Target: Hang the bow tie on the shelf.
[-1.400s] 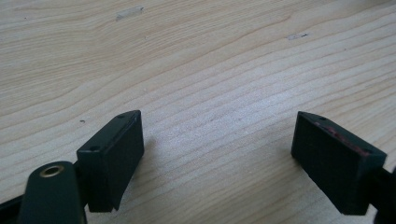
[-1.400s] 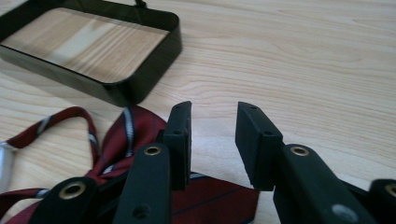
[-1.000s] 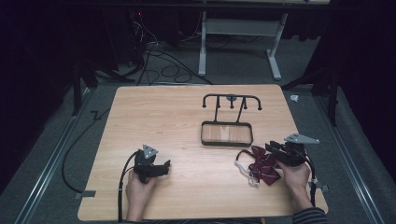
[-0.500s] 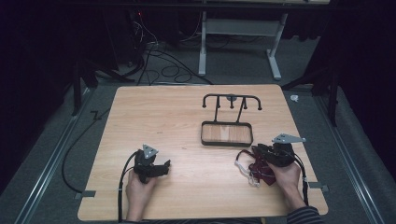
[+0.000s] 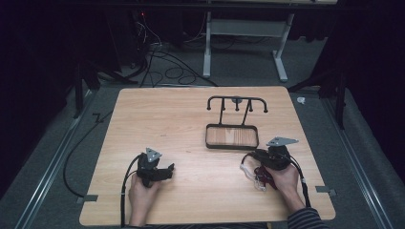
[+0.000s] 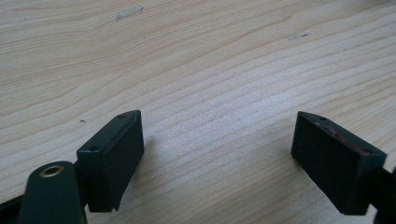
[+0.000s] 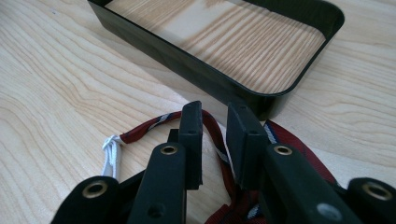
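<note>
A dark red striped cloth band (image 7: 299, 150) with a white cord loop (image 7: 111, 155) lies bunched on the wooden table, just in front of a black tray. My right gripper (image 7: 215, 114) is low over it. Its jaws have just been closing and stand a narrow gap apart, and a strip of the band runs between them without either pad pressing on it. In the high view the right gripper (image 5: 253, 160) points left over the cloth band (image 5: 260, 175), which the hand partly hides. My left gripper (image 6: 217, 135) rests open on bare wood; it sits at the front left (image 5: 167, 170) in the high view.
The black tray (image 5: 232, 146) with a wooden floor stands mid-table, its near wall (image 7: 187, 60) close ahead of the right jaws. Behind it rises a black rack with hooks (image 5: 237, 99). Cables trail from both grippers over the table's front edge.
The right gripper has moved left and down onto the red cloth band, and its jaws have narrowed. The left gripper has stayed put.
</note>
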Action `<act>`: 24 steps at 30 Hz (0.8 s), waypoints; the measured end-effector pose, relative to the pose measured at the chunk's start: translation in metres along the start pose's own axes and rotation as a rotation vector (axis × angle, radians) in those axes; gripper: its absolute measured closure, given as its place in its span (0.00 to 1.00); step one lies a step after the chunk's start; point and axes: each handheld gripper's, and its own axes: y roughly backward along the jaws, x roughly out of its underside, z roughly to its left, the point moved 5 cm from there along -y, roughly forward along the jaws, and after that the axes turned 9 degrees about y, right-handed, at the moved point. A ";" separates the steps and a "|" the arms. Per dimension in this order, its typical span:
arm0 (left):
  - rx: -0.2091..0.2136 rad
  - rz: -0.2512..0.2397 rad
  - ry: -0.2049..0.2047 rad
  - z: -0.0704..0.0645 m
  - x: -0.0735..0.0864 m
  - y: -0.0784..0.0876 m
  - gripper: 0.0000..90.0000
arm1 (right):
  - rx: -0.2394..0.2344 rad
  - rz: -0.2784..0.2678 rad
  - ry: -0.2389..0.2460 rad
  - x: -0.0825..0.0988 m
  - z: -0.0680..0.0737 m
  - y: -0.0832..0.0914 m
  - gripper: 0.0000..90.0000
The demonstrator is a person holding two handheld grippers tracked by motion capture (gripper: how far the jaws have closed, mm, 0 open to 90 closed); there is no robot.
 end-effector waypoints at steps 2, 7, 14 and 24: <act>0.000 0.000 0.000 0.000 0.000 0.000 0.19 | -0.001 0.012 -0.001 0.001 0.000 -0.003 0.87; 0.000 0.000 0.000 0.000 0.000 0.000 0.19 | -0.002 0.035 0.000 0.003 0.000 -0.007 0.89; 0.000 0.000 0.000 0.000 0.000 0.000 0.19 | -0.005 0.053 0.015 0.004 0.000 -0.011 0.93; 0.000 0.000 0.000 0.000 0.000 0.000 0.19 | 0.006 0.067 0.034 0.006 0.001 -0.013 1.00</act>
